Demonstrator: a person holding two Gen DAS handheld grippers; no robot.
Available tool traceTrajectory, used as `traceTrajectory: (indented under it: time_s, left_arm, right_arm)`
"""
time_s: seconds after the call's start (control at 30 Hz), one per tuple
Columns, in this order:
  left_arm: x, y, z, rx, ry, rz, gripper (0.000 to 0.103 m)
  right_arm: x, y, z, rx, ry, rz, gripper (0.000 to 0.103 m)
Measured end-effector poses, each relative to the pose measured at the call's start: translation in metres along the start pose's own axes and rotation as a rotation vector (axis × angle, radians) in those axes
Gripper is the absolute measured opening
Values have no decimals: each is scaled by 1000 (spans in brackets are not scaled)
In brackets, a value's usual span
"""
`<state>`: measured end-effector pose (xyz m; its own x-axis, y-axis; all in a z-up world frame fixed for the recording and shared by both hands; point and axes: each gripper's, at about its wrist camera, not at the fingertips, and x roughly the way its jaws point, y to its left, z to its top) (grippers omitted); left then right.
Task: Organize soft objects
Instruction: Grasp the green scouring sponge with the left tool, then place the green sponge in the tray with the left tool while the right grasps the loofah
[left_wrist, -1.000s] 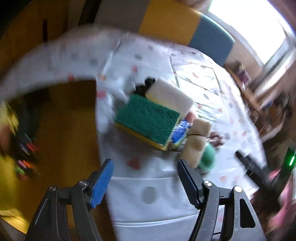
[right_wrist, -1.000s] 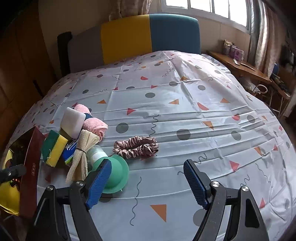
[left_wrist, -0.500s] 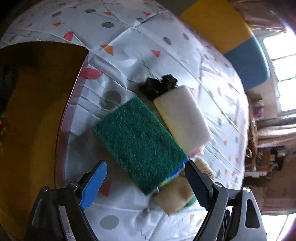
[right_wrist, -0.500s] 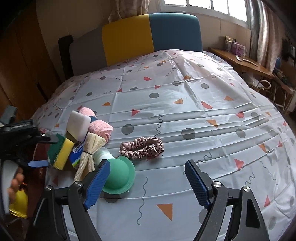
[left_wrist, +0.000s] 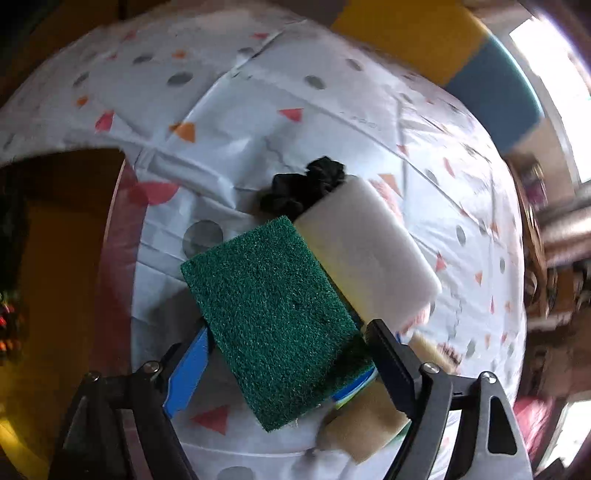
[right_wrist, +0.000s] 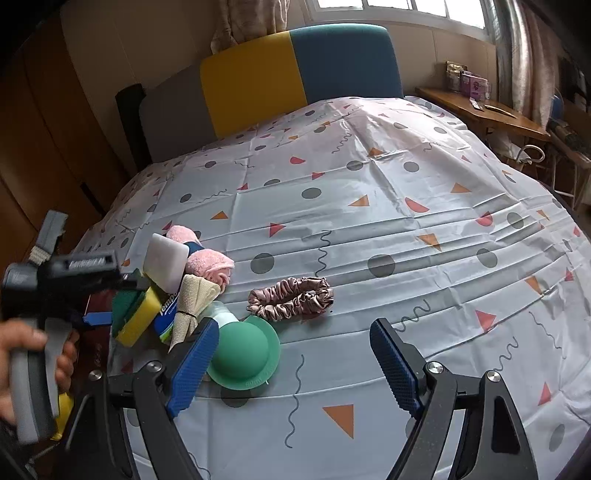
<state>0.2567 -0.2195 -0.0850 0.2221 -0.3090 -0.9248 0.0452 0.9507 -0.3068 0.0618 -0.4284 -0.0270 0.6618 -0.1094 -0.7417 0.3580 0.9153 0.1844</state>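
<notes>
Patterned bedsheet (right_wrist: 369, 229): left gripper (left_wrist: 288, 354), jaws closing, straddles scourer (left_wrist: 273, 314); white sponge (left_wrist: 365, 251) and black scrunchie (left_wrist: 303, 184) beyond; right gripper (right_wrist: 291, 362) wide, empty.

Black fingers (right_wrist: 391, 360) with blue pads, silver screws.

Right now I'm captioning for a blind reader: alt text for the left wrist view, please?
The left gripper is closing around a green scouring sponge, not yet gripping it. A white sponge and black scrunchie lie beyond, on a patterned cloth.

Left tongs (left_wrist: 284, 354) closing, pitched down; right tongs (right_wrist: 291, 363) wide.
</notes>
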Motion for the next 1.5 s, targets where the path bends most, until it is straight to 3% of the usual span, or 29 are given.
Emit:
traceTrajectory:
  time_s: [0.13,0.3,0.43,0.53,0.6,0.77,0.83,0.97,1.03,1.13,1.43,1.47,1.5]
  left_arm:
    - [-16,-3,-26,127,-37,-30,83]
    - [-37,-19,-80,385,-24,-102,84]
    - [-33,-31,-124,597,42,-88,84]
    - [-22,-34,-144,669,56,-48,84]
    - [-13,-31,-151,666,63,-19,85]
    - [4,-26,-149,546,48,-7,87]
    - [5,-23,-148,508,11,-3,84]
    - [-6,-19,-166,550,-56,7,78]
    - [-16,-16,-175,593,-97,15,77]
    - [-28,-11,-186,610,-119,-12,76]
    - [-78,12,-217,651,-186,-97,77]
    - [-85,13,-220,651,-194,-104,77]
    - [-89,15,-221,649,-201,-111,77]
  right_arm:
    - [0,-3,0,6,-2,-15,84]
    - [2,-9,-1,29,5,-22,84]
    - [4,-8,-3,29,16,-25,84]
    - [5,-8,-3,28,15,-21,84]
    - [5,-8,-4,32,13,-17,84]
    - [5,-11,-2,59,8,21,84]
    - [3,-11,-2,67,3,57,84]
    - [2,-1,-2,36,-7,104,81]
    - [3,8,-2,18,-4,147,72]
    - [7,28,-3,-46,12,181,67]
    - [58,91,4,-187,123,162,67]
    - [63,95,4,-197,135,157,64]
    - [71,102,3,-216,155,152,54]
